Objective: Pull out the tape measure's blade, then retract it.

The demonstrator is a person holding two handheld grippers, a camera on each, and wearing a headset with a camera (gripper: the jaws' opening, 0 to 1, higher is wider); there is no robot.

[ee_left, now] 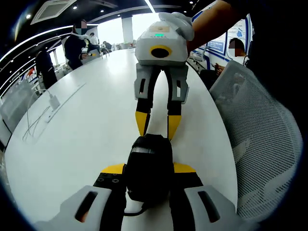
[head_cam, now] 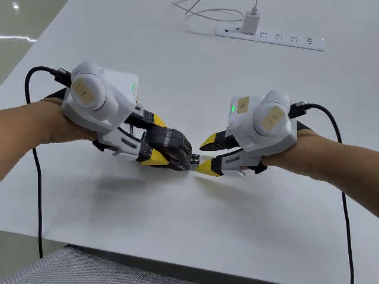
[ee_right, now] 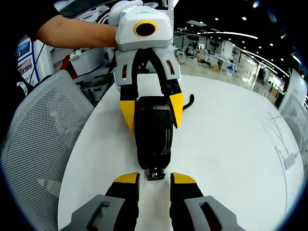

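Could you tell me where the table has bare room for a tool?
Bare: the table this side of both grippers, and beyond them up to the power strip. Crowded where left gripper, tape measure and right gripper meet.

My left gripper (head_cam: 159,140) and right gripper (head_cam: 206,155) are twins: each has a white, rounded plastic housing (head_cam: 112,94), black jaw arms and yellow wedge-shaped fingertips (head_cam: 155,158). Each housing ends in a round cap with a tan sticker (head_cam: 84,90), its handwritten marks too small to read. A small green light (head_cam: 233,108) glows on the right housing. A black cable (head_cam: 32,74) plugs into the back of each housing. I wear a dark top (ee_left: 274,57).
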